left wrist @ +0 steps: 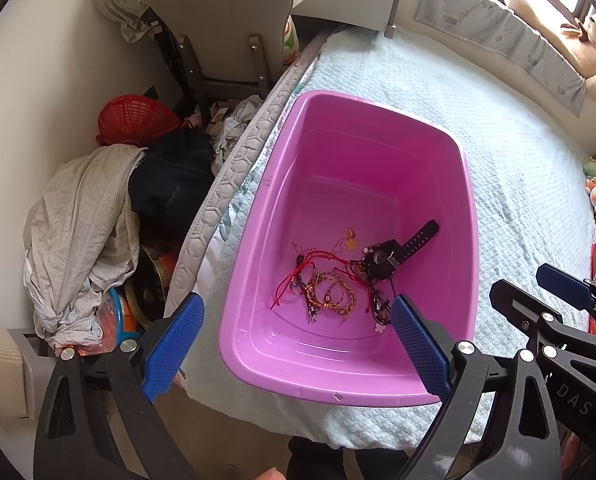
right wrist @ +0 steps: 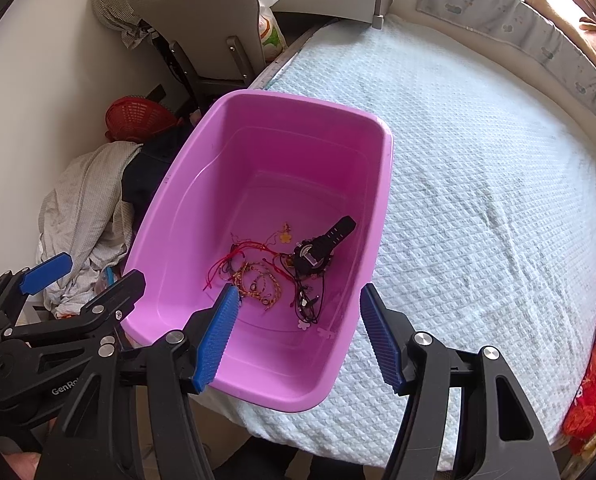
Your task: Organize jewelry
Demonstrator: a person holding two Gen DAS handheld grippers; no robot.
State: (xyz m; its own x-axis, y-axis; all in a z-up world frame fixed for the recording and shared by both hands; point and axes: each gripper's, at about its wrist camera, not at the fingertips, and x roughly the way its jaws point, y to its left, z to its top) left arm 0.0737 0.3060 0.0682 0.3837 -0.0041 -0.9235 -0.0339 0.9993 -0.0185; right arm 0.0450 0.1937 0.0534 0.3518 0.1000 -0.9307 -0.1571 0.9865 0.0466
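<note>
pink tub [left wrist: 467, 184] holds jewelry [left wrist: 329, 286] | left gripper [left wrist: 298, 354] released above | right gripper [right wrist: 298, 338] released above

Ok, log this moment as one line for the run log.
left gripper: open, empty | right gripper: open, empty | jewelry pile and black watch: in pink tub on bed
</note>
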